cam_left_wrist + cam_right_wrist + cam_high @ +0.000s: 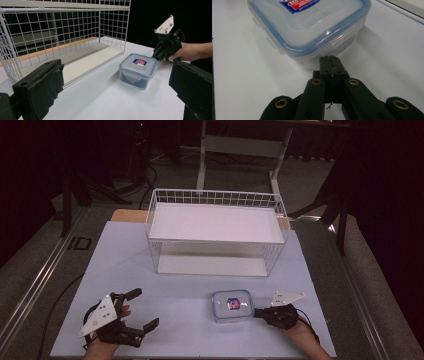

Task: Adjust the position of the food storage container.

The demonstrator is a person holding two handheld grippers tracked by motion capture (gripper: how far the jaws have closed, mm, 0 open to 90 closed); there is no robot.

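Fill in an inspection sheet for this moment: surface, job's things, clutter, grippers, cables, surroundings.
Surface: white table, bare in front.
Job's things: lidded plastic container with blue seal, upright; white wire rack behind it.
Clutter: nothing seen.
Grippers: left gripper open, apart from the container; right gripper shut, fingers closed together at the container's side.
Cables: one trails from the left gripper.
Surroundings: dark room, desk frame behind.

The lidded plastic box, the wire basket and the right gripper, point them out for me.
Lidded plastic box point(231, 305), high view, on its clear lid.
Wire basket point(216, 197), high view, on its far rim wall.
Right gripper point(331, 62), right gripper view, at the tips of its closed fingers.
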